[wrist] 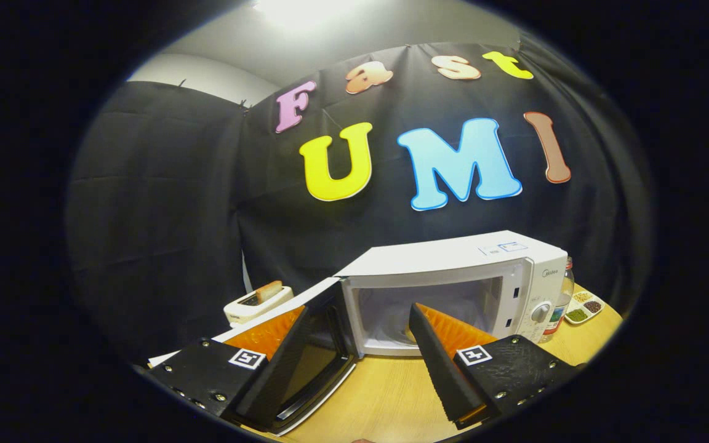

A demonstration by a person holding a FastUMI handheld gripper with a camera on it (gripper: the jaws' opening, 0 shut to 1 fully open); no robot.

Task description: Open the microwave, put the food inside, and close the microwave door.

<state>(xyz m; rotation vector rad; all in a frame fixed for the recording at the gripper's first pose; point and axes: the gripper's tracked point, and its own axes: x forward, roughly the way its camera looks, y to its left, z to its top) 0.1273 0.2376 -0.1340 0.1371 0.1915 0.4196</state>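
My gripper (360, 335) is spread wide, holding nothing. The white box-shaped microwave (453, 289) sits at twelve o'clock, its dark glass door (311, 363) swung open at ten. I see no food; swinging left could clip that door.

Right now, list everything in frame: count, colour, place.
microwave: 1, white, on the table just beyond the fingers, cavity exposed
microwave door: 1, white edge with dark window, swung open beside the left finger
toaster: 1, white, beyond the open door, a slice of toast sticking up
bottle: 1, clear, right of the microwave
snack tray: 1, white, small compartments, beside the bottle
table: 1, light wood
gripper: 1, fingers apart, holding nothing, aimed at the cavity
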